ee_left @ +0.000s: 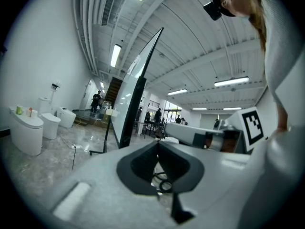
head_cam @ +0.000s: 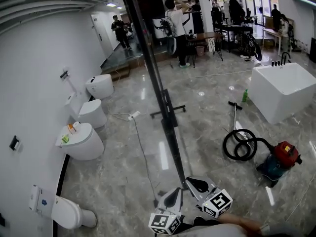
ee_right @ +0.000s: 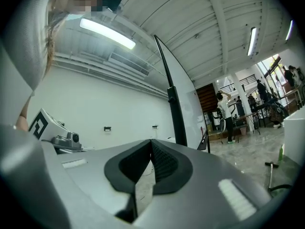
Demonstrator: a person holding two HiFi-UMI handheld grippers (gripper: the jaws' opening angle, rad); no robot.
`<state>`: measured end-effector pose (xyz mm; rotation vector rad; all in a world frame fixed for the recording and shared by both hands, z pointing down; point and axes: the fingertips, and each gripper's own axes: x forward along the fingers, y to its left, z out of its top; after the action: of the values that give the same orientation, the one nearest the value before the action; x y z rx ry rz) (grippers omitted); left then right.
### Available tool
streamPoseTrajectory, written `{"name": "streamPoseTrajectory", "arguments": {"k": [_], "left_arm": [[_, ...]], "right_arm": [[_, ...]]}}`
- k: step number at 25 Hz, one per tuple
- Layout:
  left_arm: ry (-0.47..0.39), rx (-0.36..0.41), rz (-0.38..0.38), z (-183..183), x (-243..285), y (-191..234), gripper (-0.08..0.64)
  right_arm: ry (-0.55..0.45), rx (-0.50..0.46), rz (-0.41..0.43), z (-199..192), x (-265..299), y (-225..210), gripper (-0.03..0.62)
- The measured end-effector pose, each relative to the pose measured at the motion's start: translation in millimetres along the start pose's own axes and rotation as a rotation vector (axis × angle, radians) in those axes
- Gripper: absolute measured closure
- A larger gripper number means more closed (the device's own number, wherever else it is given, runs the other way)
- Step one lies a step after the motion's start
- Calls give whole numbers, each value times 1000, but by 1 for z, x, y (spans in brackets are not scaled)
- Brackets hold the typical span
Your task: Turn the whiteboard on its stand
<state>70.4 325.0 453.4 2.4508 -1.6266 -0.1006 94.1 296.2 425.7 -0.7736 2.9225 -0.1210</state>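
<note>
The whiteboard stands edge-on on its stand on the floor, running from far to near. Both tongs are held low and close together at its near end and point away from the person. The left tongs sit just left of the board's edge and the right tongs just right of it. Each pair is pressed together with nothing between, and contact with the board cannot be told.

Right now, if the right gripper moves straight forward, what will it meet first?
Probably the black edge of the tall white whiteboard, close ahead of the right gripper; depth is unclear.
</note>
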Motion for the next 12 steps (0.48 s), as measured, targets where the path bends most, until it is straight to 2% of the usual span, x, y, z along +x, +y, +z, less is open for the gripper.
{"name": "streamPoseTrajectory", "arguments": {"k": [6, 12], "left_arm": [[-17, 28, -1, 8, -20, -12, 565], [-31, 47, -13, 20, -57, -31, 565]], "right_arm": [[-1, 0, -25, 8, -21, 11, 597], [-36, -15, -70, 22, -50, 44, 597]]}}
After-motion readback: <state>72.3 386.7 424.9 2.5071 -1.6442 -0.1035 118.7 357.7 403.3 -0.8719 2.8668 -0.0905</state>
